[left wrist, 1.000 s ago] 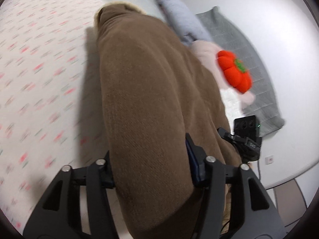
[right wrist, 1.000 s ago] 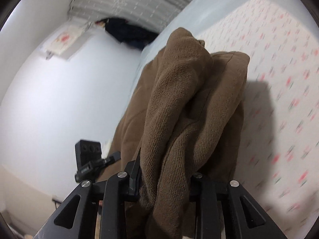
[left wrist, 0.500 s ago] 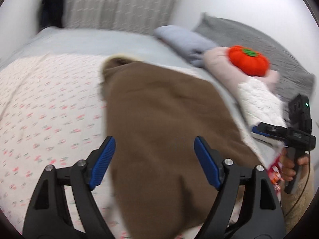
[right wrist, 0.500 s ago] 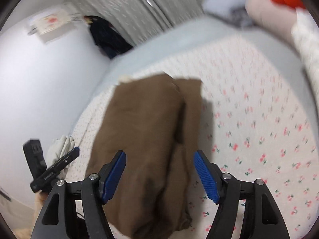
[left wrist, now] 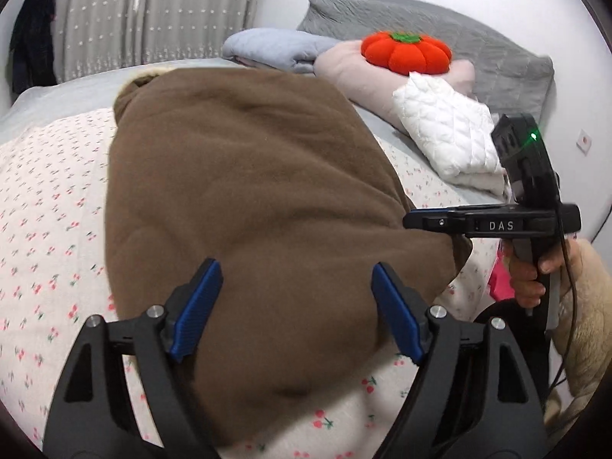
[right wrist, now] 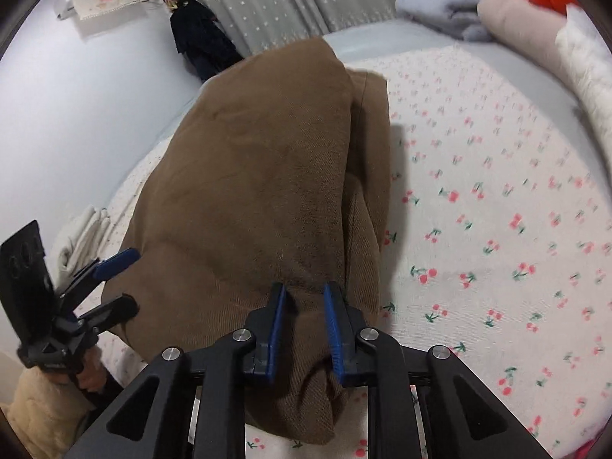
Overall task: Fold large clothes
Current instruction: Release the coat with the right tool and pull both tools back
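**Fold laid down; right corner pinched, left free**

Bed sheet, cherry print, carries the brown garment, lying folded lengthwise near the bed's edge. Right gripper: jaws narrowed onto a ridge of the garment's near hem. Left gripper: jaws spread wide above the cloth, holding nothing. Judgement: for a clean next fold, seat the left jaws on the opposite near corner first, then lift both evenly.

brown garment: matt fleecy cloth | bedsheet: printed smooth cloth
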Demonstrator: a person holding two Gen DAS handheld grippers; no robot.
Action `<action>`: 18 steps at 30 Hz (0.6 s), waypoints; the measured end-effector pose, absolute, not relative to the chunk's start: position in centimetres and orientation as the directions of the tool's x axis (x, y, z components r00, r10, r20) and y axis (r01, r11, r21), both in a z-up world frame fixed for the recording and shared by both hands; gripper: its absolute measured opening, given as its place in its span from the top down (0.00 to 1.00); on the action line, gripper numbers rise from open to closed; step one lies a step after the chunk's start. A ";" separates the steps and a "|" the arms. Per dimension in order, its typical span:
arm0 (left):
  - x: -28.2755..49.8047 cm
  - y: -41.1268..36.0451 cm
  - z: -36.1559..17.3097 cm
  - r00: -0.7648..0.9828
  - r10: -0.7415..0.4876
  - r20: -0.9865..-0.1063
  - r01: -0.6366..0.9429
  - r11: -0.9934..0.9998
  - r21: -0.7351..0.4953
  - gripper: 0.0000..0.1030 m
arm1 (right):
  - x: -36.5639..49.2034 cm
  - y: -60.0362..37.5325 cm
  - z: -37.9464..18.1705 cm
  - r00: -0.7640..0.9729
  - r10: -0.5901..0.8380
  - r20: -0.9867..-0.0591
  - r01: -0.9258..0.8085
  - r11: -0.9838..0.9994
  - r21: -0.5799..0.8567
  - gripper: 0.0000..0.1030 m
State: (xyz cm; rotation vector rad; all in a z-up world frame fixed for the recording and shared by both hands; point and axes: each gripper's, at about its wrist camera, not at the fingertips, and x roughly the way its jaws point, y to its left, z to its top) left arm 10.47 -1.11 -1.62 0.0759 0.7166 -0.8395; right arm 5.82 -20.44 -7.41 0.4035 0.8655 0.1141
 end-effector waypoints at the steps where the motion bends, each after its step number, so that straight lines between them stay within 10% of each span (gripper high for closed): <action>1: 10.0 -0.6 -1.3 0.457 -0.655 -0.602 0.695 0.685 -0.218 0.21 | 5.5 -19.9 -6.9 0.658 0.243 -0.713 0.062 0.926 0.373 0.77; 12: 6.2 2.4 -0.2 0.491 -0.666 -0.562 0.637 0.714 -0.290 0.21 | 1.0 -17.3 -3.4 0.752 0.187 -0.633 0.053 0.939 0.341 0.52; 18: 5.5 0.6 -1.3 0.492 -0.600 -0.631 0.646 0.737 -0.197 0.21 | 1.6 -17.8 -7.2 0.651 0.153 -0.743 0.155 0.932 0.328 0.51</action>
